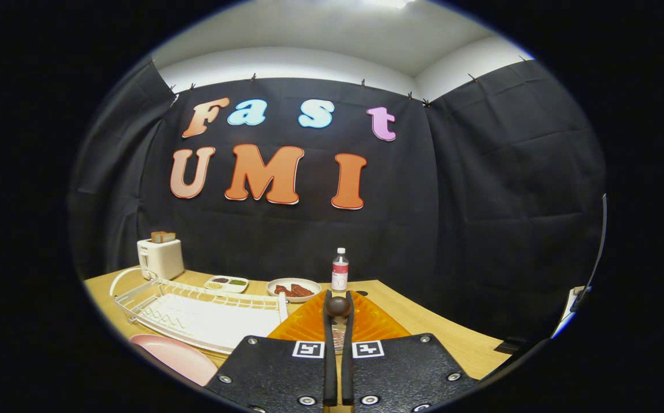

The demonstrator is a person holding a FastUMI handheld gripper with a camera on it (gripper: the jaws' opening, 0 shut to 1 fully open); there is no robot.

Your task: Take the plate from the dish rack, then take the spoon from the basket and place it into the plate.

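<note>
Tongs (338, 312) clamped on spoon (338, 306) handle above orange basket (315, 324); no legible labels.

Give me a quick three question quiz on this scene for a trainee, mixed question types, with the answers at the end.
1. True or false: the gripper fingers are closed on the spoon.
2. What lies beside the dish rack, nearest the camera? A) pink plate B) toaster C) water bottle
3. Fill in: the fingers hold the spoon above the orange ______.

Key: 1 true; 2 A; 3 basket.
</note>
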